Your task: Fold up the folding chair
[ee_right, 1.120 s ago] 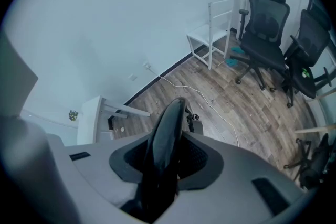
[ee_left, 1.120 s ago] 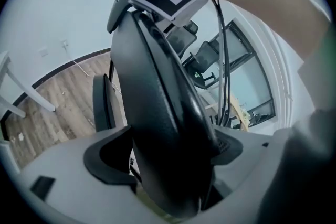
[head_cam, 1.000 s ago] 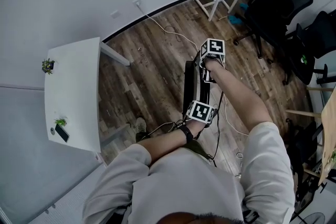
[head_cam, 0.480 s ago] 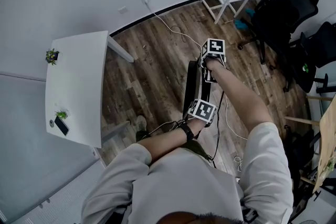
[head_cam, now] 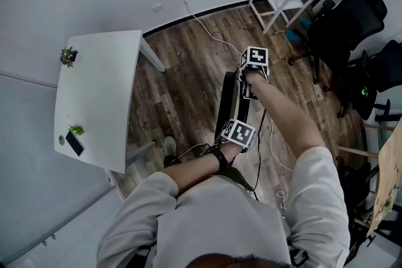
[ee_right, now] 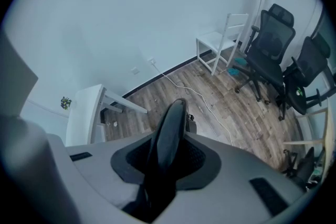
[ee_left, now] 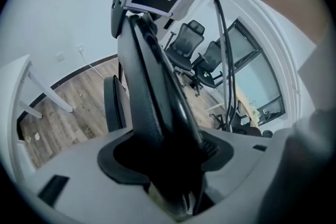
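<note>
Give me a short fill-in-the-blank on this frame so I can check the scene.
1. The folding chair is ___ in colour.
2. The table bears ___ small plants.
3. The floor is laid with ___ planks.
Missing words: black; two; wood.

Wood floor w/ cable, white table, office chairs
</note>
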Available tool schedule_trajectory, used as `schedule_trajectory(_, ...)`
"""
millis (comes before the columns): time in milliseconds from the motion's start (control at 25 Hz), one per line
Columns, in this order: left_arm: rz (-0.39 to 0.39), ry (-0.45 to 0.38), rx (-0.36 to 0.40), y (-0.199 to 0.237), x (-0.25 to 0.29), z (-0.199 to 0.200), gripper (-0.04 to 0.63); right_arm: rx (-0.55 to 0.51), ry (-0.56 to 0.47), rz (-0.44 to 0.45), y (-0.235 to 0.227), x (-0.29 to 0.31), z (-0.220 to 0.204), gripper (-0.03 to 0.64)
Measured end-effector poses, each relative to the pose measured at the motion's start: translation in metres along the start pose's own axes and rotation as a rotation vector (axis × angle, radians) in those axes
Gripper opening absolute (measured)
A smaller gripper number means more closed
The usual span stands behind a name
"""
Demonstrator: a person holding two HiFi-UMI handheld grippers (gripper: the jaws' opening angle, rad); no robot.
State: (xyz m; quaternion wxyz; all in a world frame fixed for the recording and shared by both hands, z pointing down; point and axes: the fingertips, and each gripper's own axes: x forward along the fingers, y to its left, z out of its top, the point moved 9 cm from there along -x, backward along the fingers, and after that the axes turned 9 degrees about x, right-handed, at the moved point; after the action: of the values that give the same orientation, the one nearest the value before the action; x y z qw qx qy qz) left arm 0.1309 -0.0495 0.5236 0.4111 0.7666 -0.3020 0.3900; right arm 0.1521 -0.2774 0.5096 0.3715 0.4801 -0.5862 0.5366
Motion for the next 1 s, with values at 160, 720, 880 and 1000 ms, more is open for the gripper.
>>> schedule_trajectory(160, 0.023, -0.019, 0.014, 0.026, -0.024, -0.015, 0.252, -0.003, -0.014, 0.004, 0.038, -0.001, -0.005, 0.109)
schedule_trajectory(720, 0.096, -0.029, 0.019, 0.139, -0.119, -0.089, 0.242, 0.009, -0.005, 0.047, 0.191, 0.024, -0.036, 0.106)
schedule_trajectory(880, 0.111, -0.035, 0.003, 0.174, -0.144, -0.109, 0.239, -0.009, 0.006, 0.053, 0.241, 0.036, -0.044, 0.106)
schedule_trajectory(1000, 0.114, -0.054, -0.009, 0.197, -0.163, -0.121, 0.239, -0.031, 0.016, 0.053, 0.277, 0.044, -0.051, 0.106)
